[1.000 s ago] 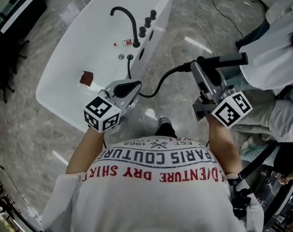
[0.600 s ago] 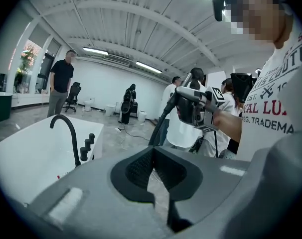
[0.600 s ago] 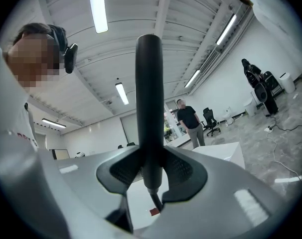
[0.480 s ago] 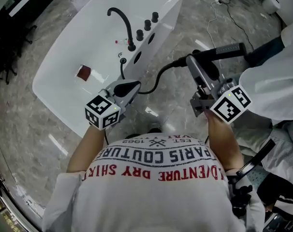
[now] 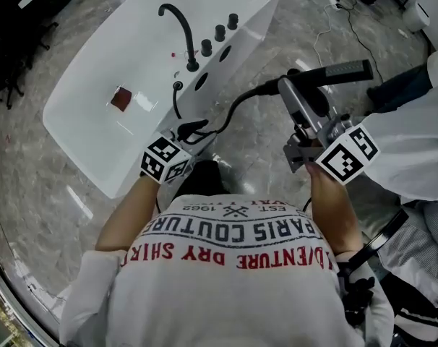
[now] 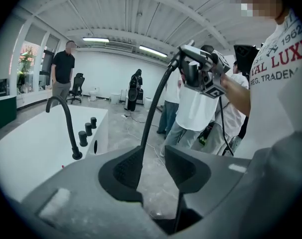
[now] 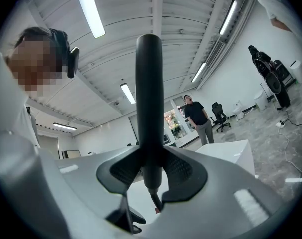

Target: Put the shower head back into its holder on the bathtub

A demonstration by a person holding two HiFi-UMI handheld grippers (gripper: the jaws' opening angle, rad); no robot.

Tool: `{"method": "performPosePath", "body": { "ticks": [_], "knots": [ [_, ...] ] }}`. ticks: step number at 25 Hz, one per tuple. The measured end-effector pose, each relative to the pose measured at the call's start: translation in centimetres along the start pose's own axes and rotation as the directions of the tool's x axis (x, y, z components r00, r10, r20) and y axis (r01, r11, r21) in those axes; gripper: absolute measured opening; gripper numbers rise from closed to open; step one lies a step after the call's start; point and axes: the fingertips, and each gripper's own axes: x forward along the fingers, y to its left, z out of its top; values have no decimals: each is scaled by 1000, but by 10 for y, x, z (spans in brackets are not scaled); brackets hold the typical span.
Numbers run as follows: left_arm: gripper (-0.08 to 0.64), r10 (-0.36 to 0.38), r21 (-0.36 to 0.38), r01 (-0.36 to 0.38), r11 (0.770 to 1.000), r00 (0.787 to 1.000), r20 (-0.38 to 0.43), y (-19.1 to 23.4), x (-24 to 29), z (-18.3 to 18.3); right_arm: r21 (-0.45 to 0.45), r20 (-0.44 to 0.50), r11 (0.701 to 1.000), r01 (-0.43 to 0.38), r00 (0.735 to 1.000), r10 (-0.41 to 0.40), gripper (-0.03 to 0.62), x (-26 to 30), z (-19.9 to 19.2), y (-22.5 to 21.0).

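The white bathtub (image 5: 82, 114) stood at the upper left on the grey marbled floor (image 5: 31, 172). A small dark-red square (image 5: 121, 98) lay on its bottom. Along the rim nearer the person rose a curved black faucet (image 5: 177, 27), with three black knobs (image 5: 219, 32) beside it. Just below the faucet a black hose (image 5: 233, 110) came out of a small fitting (image 5: 177, 87) on that rim and ran down the tub's outer side. The left gripper (image 5: 190, 130) was held low, just beside that side of the tub. Its jaws had just been opening and stood apart. The hose passed through the gap close to one pad, and neither pad pressed on it. From there the hose curved up and to the right over the bare floor to the shower head (image 5: 342, 71), which was out of its holder and well apart from the tub. The right gripper (image 5: 295, 96) had its jaws closed on the shower head's black handle. In the right gripper view the handle stood upright between the two pads, both tight against it. A thin cable (image 5: 335, 27) trailed across the floor beyond. At the far right stood a bystander in white clothing (image 5: 414, 143).
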Motion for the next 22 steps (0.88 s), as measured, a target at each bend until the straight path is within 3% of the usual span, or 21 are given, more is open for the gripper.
{"method": "performPosePath", "body": {
  "ticks": [4, 11, 22],
  "knots": [
    [171, -4, -8, 4, 1000, 998, -70, 6, 23, -33, 12, -10, 1000, -6, 1000, 6, 137, 1, -1, -1],
    [196, -49, 62, 62, 996, 980, -193, 15, 77, -75, 33, -3, 999, -11, 1000, 11, 137, -1, 7, 4],
    [193, -38, 58, 54, 997, 969, -245, 33, 124, -104, 89, 4, 996, -4, 1000, 3, 137, -3, 15, -1]
  ]
}}
